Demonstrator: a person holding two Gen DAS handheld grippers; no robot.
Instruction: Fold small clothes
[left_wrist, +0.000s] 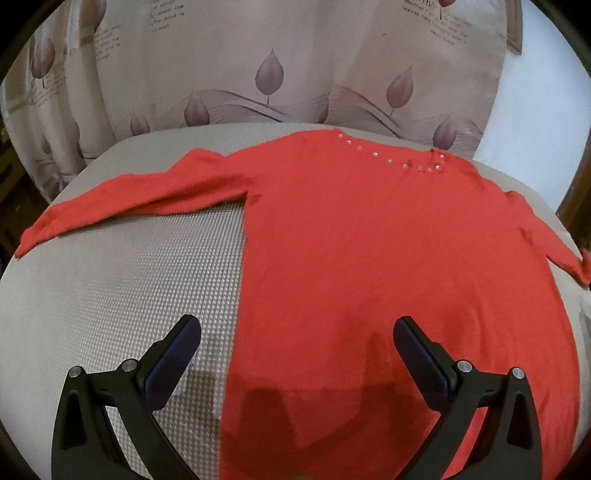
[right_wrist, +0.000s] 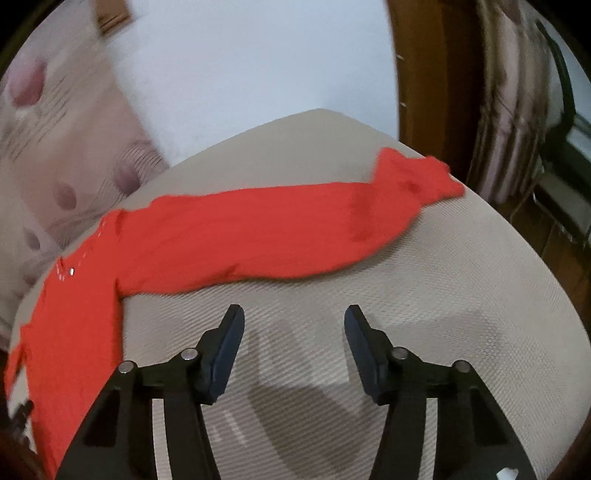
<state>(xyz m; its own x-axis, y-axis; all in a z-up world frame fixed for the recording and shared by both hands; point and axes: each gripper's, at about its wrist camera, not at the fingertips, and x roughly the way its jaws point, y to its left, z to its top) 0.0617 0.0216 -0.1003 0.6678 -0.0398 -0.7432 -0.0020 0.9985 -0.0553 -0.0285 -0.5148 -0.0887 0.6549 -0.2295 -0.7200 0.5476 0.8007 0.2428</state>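
Ahead of the black left claw (left_wrist: 297, 328) a plain red sweater (left_wrist: 369, 240) is showing silvery studs (left_wrist: 388, 158) at its neckline, lying over a beige counter (left_wrist: 129, 280) with fine houndstooth weave, while beyond is hanging a mauve leaf-printed curtain (left_wrist: 269, 74).

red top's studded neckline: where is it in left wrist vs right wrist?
Left wrist: the studded neckline runs along the far edge of the red top, upper centre-right, beyond the open tongs.
Right wrist: the same studs sit at the far left edge, mid-height, blurred.
Shared landmark: the leaf-print curtain behind the grey cushion.
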